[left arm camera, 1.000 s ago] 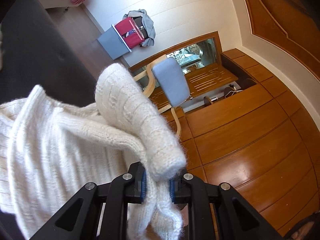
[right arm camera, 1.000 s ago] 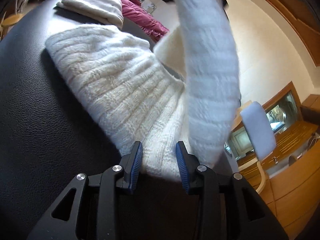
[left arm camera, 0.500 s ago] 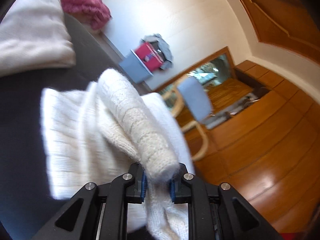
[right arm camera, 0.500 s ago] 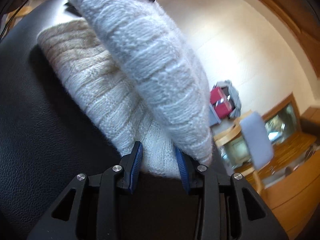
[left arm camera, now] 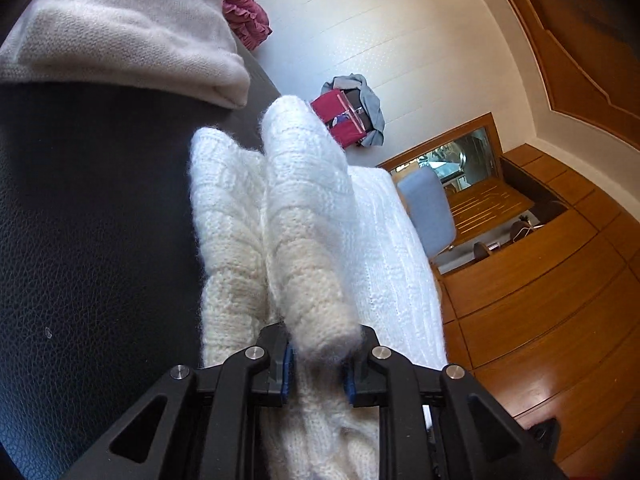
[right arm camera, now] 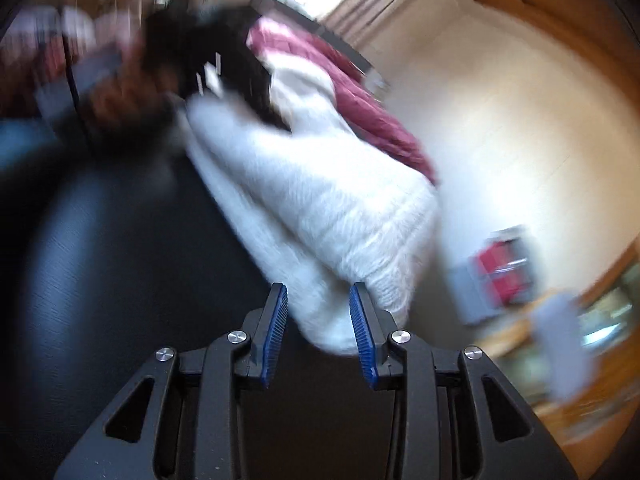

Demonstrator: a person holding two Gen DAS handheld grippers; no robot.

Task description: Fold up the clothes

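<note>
Now the left gripper (left arm camera: 316,364) pinches the white knit sweater's (left arm camera: 308,216) sleeve, its jaws just easing apart — the sweater lies on the black couch (left arm camera: 88,220). Right gripper (right arm camera: 318,328) — gaping, holding nothing.

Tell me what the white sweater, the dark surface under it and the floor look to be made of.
White sweater: thick, fuzzy knit, probably wool or acrylic; ribbed stitches and a loose halo of fibres show.
Dark surface: black leather or imitation leather; a fine pebbled grain with a soft sheen.
Floor: glossy varnished wood boards; warm grain and bright reflections.
</note>
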